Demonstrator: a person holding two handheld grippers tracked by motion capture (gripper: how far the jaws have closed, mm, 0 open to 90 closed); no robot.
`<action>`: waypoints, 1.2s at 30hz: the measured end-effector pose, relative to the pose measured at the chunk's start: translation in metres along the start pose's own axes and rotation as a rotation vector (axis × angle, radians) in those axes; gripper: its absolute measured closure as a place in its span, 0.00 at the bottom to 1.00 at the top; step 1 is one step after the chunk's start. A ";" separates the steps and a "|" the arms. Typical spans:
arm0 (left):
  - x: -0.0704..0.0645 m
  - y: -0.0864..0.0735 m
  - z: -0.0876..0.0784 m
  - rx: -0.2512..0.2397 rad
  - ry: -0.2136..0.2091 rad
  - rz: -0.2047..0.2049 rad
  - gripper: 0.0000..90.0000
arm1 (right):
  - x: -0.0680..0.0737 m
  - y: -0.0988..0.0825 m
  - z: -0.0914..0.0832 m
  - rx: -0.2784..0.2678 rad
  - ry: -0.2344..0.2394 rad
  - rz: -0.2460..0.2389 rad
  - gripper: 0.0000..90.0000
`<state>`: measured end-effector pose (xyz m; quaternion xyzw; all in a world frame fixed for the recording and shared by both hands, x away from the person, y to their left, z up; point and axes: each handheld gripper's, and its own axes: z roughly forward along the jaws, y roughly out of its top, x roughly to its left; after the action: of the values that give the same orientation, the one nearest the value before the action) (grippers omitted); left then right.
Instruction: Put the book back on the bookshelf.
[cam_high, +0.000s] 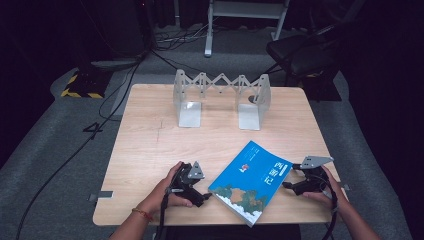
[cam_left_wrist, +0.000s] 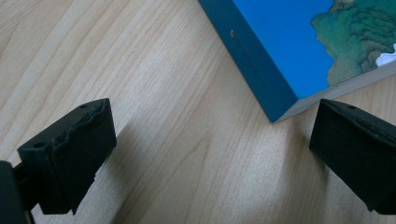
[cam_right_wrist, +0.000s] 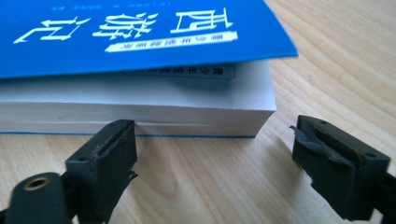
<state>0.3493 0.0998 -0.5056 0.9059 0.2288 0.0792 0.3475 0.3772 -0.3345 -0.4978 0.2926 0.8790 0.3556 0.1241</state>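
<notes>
Step in hand, judged: approach to grasp, book (cam_high: 251, 181) not yet held. Book lies flat on table (cam_high: 150, 135) near front edge, at 5 o'clock from expandable bookend rack (cam_high: 222, 95).

Left gripper (cam_high: 206, 196) at book's 9 o'clock, low, jaws apart, spine corner (cam_left_wrist: 280, 109) between them, untouched.

Right gripper (cam_high: 286, 185) at book's 3 o'clock, level with page edge (cam_right_wrist: 140, 112), jaws wide apart, nothing clamped.

Next, likely: both grippers close in on opposite edges, then lift toward rack.

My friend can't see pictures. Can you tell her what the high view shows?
A blue book lies flat on a wooden table between two open hand-held grippers, left and right. A metal book rack stands behind.
</notes>
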 end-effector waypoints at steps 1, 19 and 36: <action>0.000 0.000 0.000 -0.001 -0.001 0.001 0.01 | 0.001 0.001 0.000 -0.005 -0.008 -0.004 0.16; -0.004 0.002 0.002 0.001 0.001 -0.011 0.00 | -0.016 0.029 0.024 -0.007 -0.078 0.003 0.27; -0.003 0.003 0.002 0.000 0.000 -0.013 0.00 | 0.024 0.025 0.019 0.000 0.022 -0.083 0.24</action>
<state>0.3479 0.0950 -0.5056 0.9044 0.2348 0.0769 0.3479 0.3771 -0.2952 -0.4942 0.2521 0.8916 0.3535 0.1289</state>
